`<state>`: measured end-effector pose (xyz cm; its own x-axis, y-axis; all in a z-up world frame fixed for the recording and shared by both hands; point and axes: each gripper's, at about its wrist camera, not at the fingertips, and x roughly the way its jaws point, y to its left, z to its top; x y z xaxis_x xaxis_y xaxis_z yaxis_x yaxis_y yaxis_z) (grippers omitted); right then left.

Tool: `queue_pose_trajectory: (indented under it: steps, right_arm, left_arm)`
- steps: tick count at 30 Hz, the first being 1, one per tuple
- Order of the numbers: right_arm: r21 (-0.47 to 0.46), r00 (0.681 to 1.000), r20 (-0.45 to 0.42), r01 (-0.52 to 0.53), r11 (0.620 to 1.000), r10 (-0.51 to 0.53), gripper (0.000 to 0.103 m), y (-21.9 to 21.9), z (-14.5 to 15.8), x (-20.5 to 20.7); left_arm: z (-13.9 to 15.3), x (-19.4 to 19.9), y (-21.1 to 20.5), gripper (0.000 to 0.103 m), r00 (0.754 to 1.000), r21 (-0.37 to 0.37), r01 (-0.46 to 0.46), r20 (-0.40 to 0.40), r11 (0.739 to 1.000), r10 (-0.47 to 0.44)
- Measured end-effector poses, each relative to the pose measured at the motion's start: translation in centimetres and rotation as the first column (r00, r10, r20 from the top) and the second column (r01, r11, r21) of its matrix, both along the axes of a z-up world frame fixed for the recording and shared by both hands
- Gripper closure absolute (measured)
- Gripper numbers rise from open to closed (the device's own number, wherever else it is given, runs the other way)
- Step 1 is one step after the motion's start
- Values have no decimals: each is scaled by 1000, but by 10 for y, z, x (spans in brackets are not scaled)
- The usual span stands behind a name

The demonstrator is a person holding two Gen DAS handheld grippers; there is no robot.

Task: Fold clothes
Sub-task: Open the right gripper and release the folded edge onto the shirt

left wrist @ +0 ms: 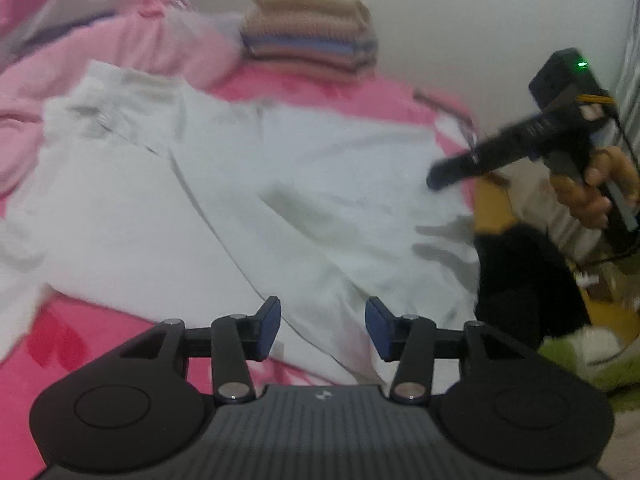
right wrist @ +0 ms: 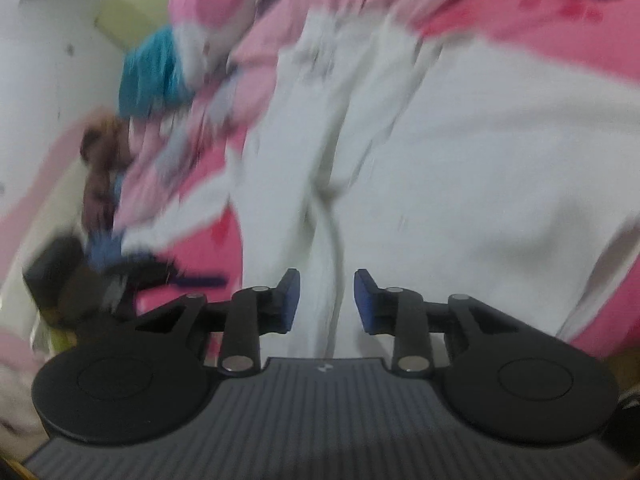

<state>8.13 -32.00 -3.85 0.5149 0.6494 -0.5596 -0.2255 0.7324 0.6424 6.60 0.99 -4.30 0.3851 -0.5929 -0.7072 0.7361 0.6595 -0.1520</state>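
A white garment lies spread on a pink bed cover, its seams running from upper left to lower right. My left gripper hovers open over the garment's near edge, with nothing between its blue pads. The right gripper comes in from the right in the left wrist view, held by a hand, its tip at the garment's right edge. In the right wrist view the right gripper stands open just above the white garment, over a fold line. Both views are blurred.
A stack of folded clothes sits at the back against the wall. Crumpled pink bedding lies at the back left. A blue cloth and other loose items lie at the left. Yellow and green things sit beyond the bed's right edge.
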Motion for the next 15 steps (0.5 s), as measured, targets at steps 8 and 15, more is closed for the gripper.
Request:
queue_pose_trajectory:
  steps: [8,15]
  right_arm:
    - [98,987,-103,137,986,-127,73,-29,-15,152]
    - [60,974,-135,192,979,-183,73,-24,-53,242]
  left_arm:
    - [-5,78,-13,56,987,-85,-161,-36,983,158]
    - [-4,216,-58,48,939,-174,-341,-101,924,328]
